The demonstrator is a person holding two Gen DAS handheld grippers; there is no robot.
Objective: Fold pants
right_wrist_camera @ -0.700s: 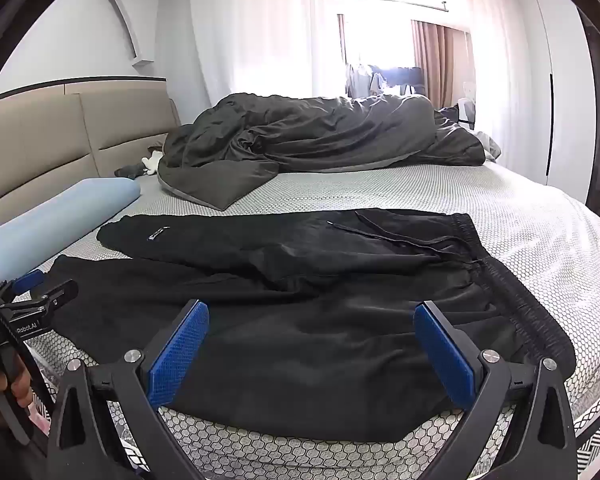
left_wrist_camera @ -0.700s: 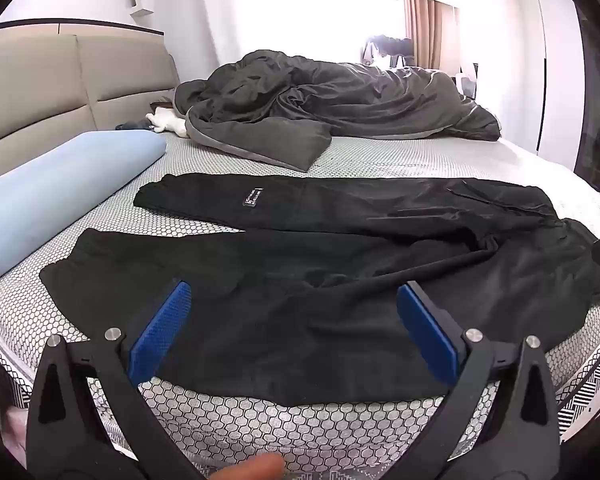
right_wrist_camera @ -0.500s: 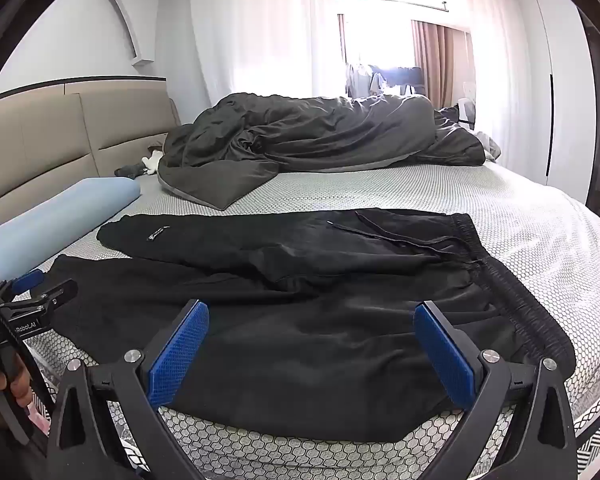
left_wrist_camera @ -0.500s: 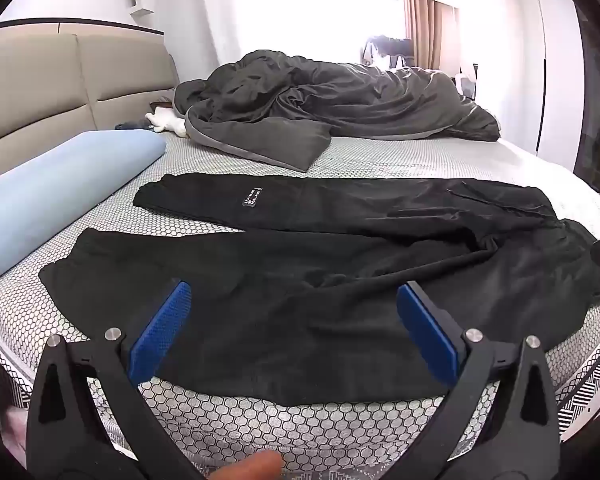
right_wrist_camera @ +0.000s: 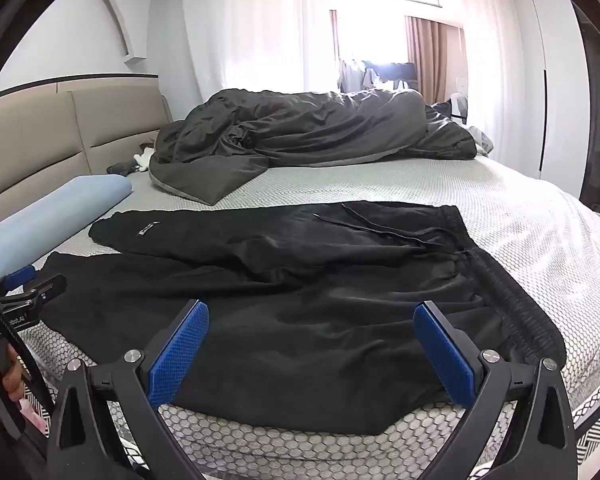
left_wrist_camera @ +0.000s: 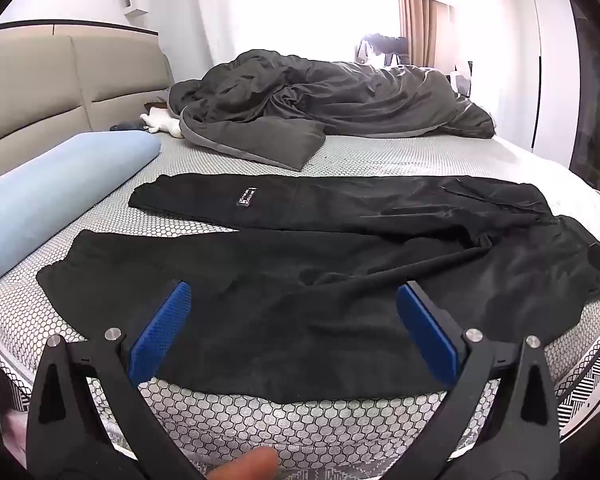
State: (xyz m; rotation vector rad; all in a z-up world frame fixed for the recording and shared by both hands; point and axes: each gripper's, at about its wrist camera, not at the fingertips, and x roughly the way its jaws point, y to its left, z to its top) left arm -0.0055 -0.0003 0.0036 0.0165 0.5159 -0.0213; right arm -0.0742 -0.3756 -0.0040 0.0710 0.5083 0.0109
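Observation:
Black pants [left_wrist_camera: 320, 276] lie spread flat across the near part of the bed, legs to the left, waistband with drawstring at the right [right_wrist_camera: 496, 280]. The far leg carries a small white label [left_wrist_camera: 247, 201]. My left gripper [left_wrist_camera: 292, 328] is open and empty, hovering over the near leg at the bed's front edge. My right gripper [right_wrist_camera: 312, 344] is open and empty, over the seat area near the waistband. The left gripper's tip shows at the left edge of the right wrist view [right_wrist_camera: 24, 284].
A light blue bolster pillow [left_wrist_camera: 56, 192] lies at the left by the beige headboard [left_wrist_camera: 60, 84]. A dark grey duvet [left_wrist_camera: 320, 100] is heaped at the back of the bed. The honeycomb-pattern mattress [left_wrist_camera: 292, 412] edge is right below the grippers.

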